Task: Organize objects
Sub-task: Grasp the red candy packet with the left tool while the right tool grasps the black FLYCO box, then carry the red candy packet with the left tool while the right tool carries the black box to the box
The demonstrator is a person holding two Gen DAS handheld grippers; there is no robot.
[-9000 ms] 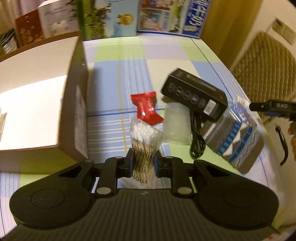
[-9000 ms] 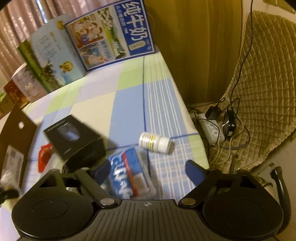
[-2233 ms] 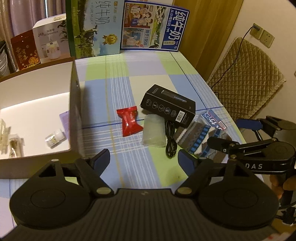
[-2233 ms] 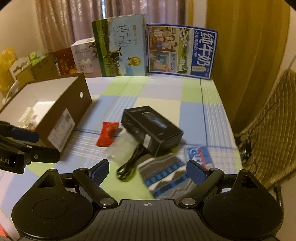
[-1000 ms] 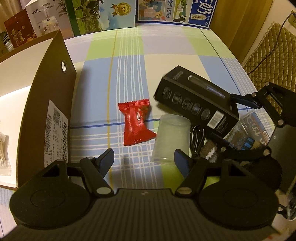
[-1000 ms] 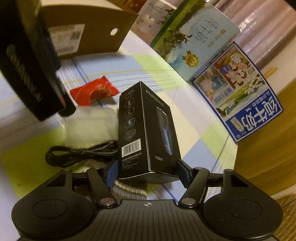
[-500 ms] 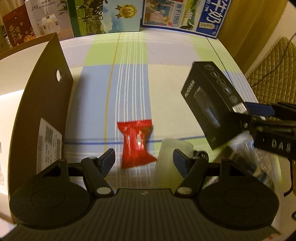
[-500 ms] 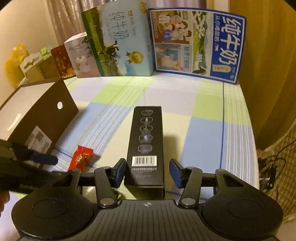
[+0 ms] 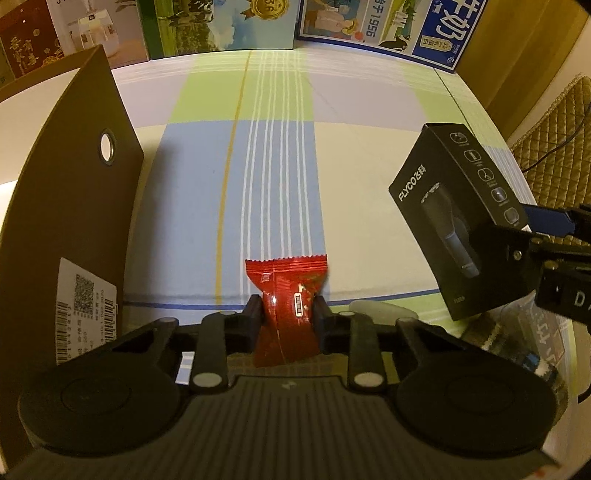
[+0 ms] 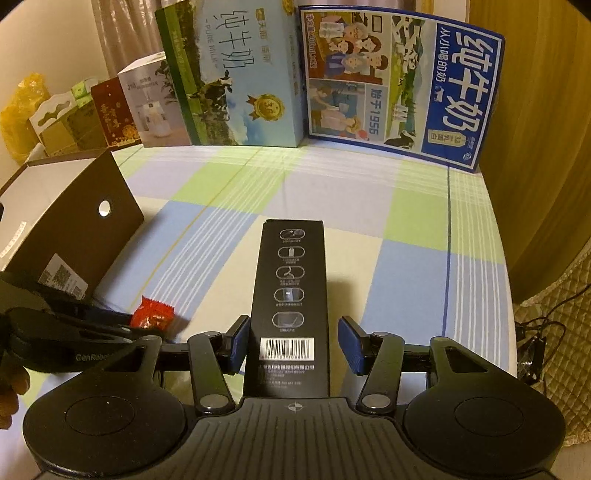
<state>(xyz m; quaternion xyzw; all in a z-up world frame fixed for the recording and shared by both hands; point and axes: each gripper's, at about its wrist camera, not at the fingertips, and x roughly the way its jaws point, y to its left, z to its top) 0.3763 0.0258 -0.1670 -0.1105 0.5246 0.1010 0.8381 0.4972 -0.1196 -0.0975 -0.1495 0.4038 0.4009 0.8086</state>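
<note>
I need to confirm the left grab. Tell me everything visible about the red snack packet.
The small red crinkly foil snack packet has a serrated top edge and a small printed label on its front. It lies lengthwise between the fingers of the left hand-held gripper, whose jaws are closing on its pinched, twisted middle, over the checked tablecloth.

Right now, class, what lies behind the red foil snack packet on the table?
Behind the red foil snack packet: bare checked tablecloth, then upright milk cartons. Its lower end is hidden by the left gripper.

We see a red packet (image 9: 286, 295) lying on the checked cloth; a long black box (image 10: 290, 295) is raised above it.
</note>
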